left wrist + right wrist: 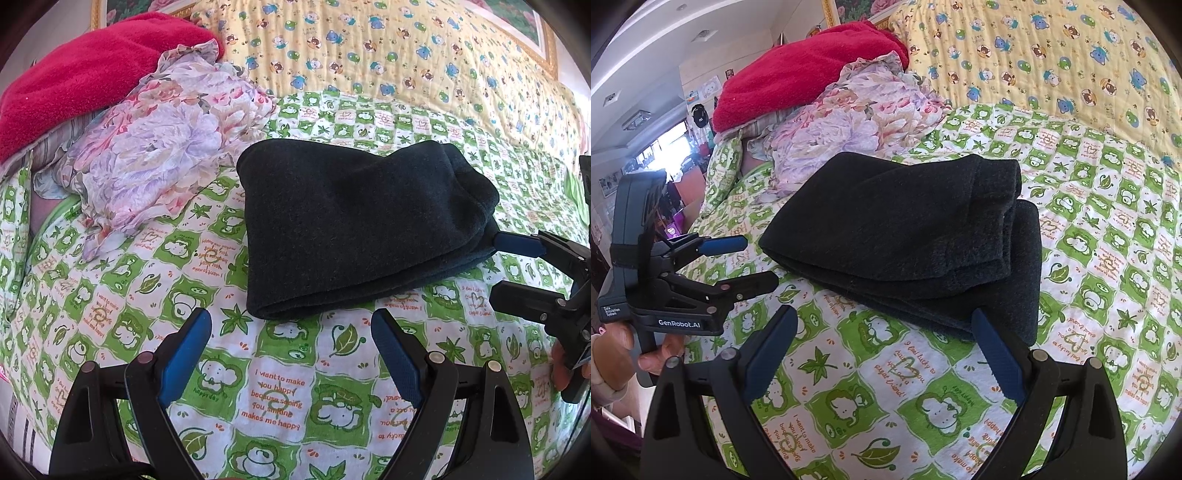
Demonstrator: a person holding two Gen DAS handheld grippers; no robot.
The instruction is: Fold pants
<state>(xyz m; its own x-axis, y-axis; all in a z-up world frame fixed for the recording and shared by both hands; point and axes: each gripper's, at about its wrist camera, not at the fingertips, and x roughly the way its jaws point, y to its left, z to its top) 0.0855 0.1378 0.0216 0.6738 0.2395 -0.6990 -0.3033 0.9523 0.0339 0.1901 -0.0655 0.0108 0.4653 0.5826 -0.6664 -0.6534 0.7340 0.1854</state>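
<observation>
Centrally on the bed's green patterned quilt (280, 387) lie the dark folded pants (354, 229), long axis left-right, just beyond both spread, empty grippers, the right gripper (882, 354) nearer, the left gripper (291, 354) slightly back, the fold's underside hidden.

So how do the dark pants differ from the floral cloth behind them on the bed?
The dark pants are plain, near-black and thick; the floral cloth is thin, pale and printed with pink and lilac flowers. The pants lie folded in a flat, layered stack; the floral cloth is bunched and rumpled. The pants lie on the green-checked sheet only; the floral cloth leans on the red blanket. Neither hand-held gripper holds either.
</observation>
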